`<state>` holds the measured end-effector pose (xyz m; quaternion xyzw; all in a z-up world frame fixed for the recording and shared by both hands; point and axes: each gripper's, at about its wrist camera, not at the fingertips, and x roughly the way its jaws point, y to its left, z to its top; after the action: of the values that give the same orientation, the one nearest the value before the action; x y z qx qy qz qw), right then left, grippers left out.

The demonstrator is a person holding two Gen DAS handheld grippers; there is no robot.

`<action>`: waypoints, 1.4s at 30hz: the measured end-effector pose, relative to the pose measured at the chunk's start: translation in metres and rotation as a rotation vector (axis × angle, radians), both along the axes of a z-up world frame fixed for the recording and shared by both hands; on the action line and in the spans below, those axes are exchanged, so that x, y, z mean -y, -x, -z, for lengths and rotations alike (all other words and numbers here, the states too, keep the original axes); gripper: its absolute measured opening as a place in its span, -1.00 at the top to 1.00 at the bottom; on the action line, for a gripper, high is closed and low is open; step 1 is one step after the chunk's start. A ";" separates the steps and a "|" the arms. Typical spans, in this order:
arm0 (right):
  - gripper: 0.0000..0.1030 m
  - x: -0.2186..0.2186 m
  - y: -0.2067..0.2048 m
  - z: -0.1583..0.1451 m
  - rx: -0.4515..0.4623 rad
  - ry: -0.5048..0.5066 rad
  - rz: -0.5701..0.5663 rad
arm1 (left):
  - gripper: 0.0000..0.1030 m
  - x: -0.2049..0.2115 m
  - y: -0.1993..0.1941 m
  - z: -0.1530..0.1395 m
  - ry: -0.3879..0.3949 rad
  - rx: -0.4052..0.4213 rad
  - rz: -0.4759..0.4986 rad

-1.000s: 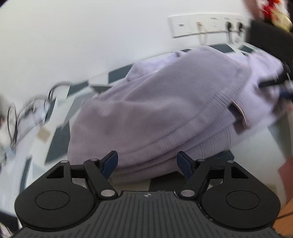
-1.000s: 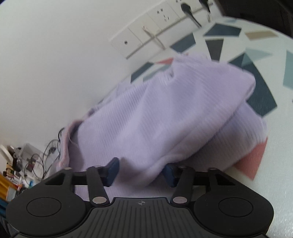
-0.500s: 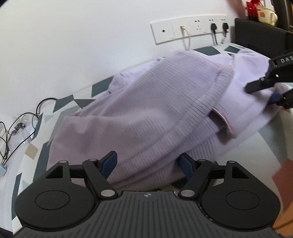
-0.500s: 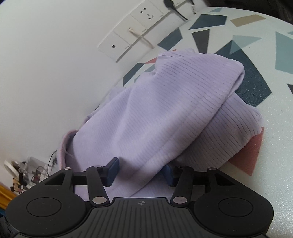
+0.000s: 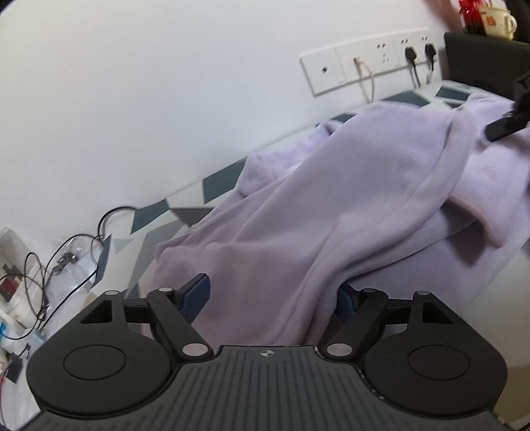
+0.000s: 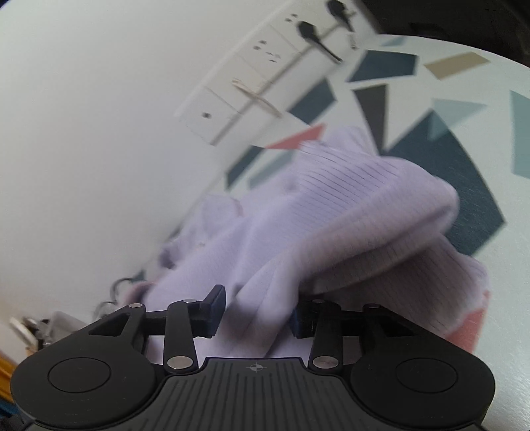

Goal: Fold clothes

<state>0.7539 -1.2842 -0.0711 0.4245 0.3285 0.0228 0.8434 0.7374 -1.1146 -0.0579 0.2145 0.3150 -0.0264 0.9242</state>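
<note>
A lilac ribbed knit garment (image 5: 347, 205) lies bunched on the patterned table. My left gripper (image 5: 271, 295) is open, its blue fingers (image 5: 195, 293) set wide, with a lower fold of the garment lying between them and covering part of the right finger. In the right wrist view the same garment (image 6: 347, 212) is doubled over, and a gathered fold runs between the jaws. My right gripper (image 6: 256, 315) is shut on that fold, fingers closer together than the left's. A black part of the right gripper (image 5: 506, 122) shows at the left wrist view's right edge, over the garment.
A white wall with a socket strip (image 5: 367, 71) and plugged cables runs behind the table (image 6: 463, 185). Loose black wires (image 5: 66, 252) and small items lie at the far left. A dark box (image 5: 480, 56) with a mug (image 5: 497, 20) stands at the back right.
The left gripper has pushed in, so the garment's fold now lies between its wide fingers. The right gripper's fingers have drawn closer together on the fold, and the cloth has bunched up.
</note>
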 end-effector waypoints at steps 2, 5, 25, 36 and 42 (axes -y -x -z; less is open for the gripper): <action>0.53 0.015 0.001 0.005 -0.003 -0.032 0.040 | -0.04 -0.017 -0.005 -0.006 0.078 -0.019 -0.016; 0.67 0.016 -0.003 -0.002 0.014 -0.016 0.061 | 0.56 -0.037 -0.023 -0.020 0.183 -0.059 -0.008; 0.80 0.001 -0.198 -0.063 0.094 0.137 -0.047 | 0.79 -0.050 -0.203 -0.069 0.144 -0.063 0.013; 0.06 0.009 -0.274 -0.006 -0.109 0.133 -0.010 | -0.71 -0.054 -0.265 -0.026 -0.089 -0.157 0.063; -0.52 -0.006 -0.260 -0.039 0.042 0.181 -0.077 | -0.92 -0.062 -0.264 -0.055 -0.156 -0.150 0.153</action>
<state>1.0135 -1.2786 -0.0322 0.3332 0.3275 0.0342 0.8835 1.0013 -1.0527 -0.0026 0.3064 0.3671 -0.0884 0.8738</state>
